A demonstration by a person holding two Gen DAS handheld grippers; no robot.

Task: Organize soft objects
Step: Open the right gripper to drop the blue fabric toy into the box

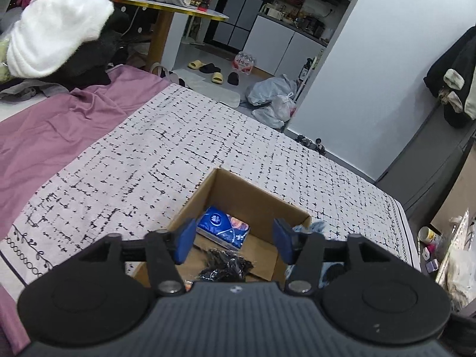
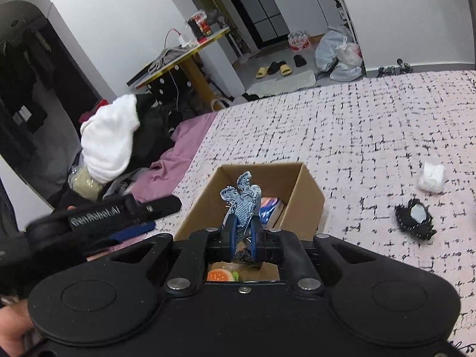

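Note:
An open cardboard box (image 1: 261,199) (image 2: 309,190) sits on the patterned bed cover. Inside lie a blue tissue pack (image 1: 223,230) (image 2: 269,205) and a black frilly item (image 1: 226,266); a burger-shaped toy (image 2: 220,275) shows below the right gripper. My left gripper (image 1: 235,242) is open and empty over the box's near side. My right gripper (image 2: 242,232) is shut on a blue-and-white knitted cloth piece (image 2: 242,200), held upright above the box. A white soft wad (image 2: 433,177) and a black pouch with a pale centre (image 2: 415,217) lie on the bed to the right.
A pile of clothes topped by a white fluffy garment (image 1: 56,32) (image 2: 110,139) lies on the purple sheet (image 1: 59,113) at the bed's left. A round yellow-edged table (image 1: 166,6), slippers and plastic bags (image 1: 273,95) stand on the floor beyond.

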